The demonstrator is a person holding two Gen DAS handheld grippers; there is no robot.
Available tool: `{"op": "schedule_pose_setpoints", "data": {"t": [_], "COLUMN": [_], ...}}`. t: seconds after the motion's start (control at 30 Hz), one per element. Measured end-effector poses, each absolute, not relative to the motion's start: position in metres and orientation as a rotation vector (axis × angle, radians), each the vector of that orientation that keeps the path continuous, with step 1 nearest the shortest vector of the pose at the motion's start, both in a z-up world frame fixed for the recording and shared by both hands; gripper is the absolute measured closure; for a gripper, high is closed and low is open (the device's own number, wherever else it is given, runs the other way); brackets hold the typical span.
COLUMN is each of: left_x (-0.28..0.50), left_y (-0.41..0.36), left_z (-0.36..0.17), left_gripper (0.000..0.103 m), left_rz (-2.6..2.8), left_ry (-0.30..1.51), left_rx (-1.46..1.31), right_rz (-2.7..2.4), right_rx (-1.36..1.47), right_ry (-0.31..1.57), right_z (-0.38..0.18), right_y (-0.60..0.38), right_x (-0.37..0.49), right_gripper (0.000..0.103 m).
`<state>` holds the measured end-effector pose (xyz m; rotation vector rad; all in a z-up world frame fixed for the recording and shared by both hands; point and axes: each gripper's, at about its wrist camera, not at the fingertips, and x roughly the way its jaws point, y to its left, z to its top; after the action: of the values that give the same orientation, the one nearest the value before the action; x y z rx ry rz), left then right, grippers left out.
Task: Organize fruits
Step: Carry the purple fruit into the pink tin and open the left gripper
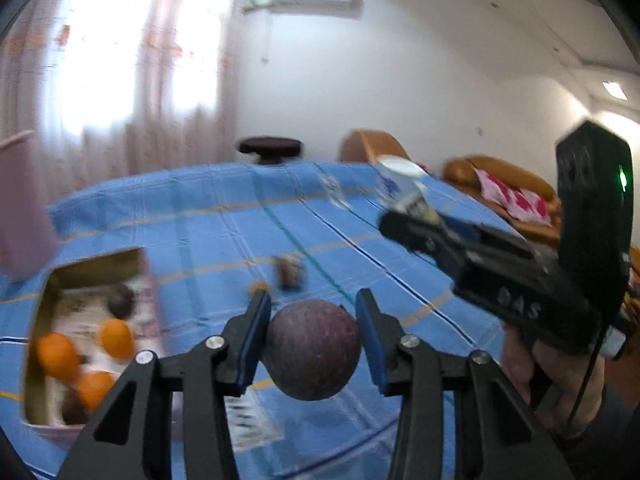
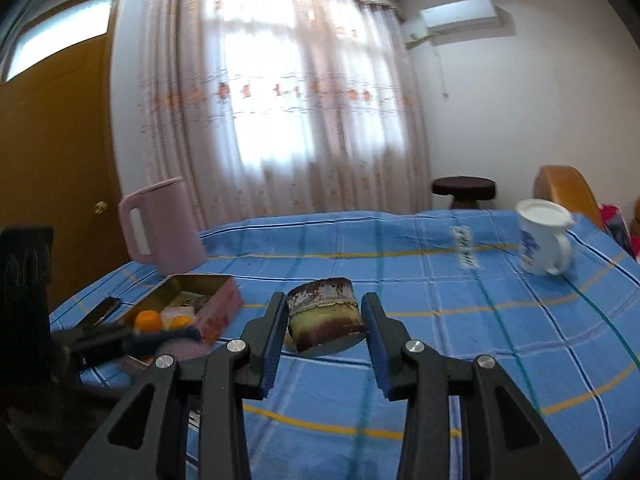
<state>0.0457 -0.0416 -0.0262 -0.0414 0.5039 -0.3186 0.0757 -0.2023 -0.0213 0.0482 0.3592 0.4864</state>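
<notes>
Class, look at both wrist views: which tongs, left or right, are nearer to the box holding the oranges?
Left. The left tongs, holding a purple fruit, are right beside the box; the right tongs sit further along the table, around a rusty tin.

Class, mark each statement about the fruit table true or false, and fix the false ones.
1. The left gripper holds a dark purple fruit. True.
2. The box holds green apples. False: it holds oranges and something dark.
3. The right gripper frames a worn round tin. True.
4. The jug is blue. False: it is pink.
5. The white mug sits on the blue tablecloth. True.
</notes>
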Motion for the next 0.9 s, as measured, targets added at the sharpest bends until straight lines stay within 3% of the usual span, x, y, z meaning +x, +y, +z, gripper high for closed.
{"op": "schedule_pose_setpoints", "data": {"t": [0.43,0.9], "left_x": [0.055,0.063], "left_y": [0.062,0.089], "left_z": [-0.03,-0.06], "left_gripper": [0.058,0.057], "left_rz": [-0.022,0.016], "left_ry": [0.458,0.529], "left_rx": [-0.101,-0.163], "right_rz": [0.726,0.831], "right_rx": [-0.024,-0.136], "right_ry": [0.422,0.533], "right_z": [-0.018,-0.058], "right_y": [-0.09,-0.037], "right_x": [0.099,0.107], "right_gripper": [0.063,0.062]}}
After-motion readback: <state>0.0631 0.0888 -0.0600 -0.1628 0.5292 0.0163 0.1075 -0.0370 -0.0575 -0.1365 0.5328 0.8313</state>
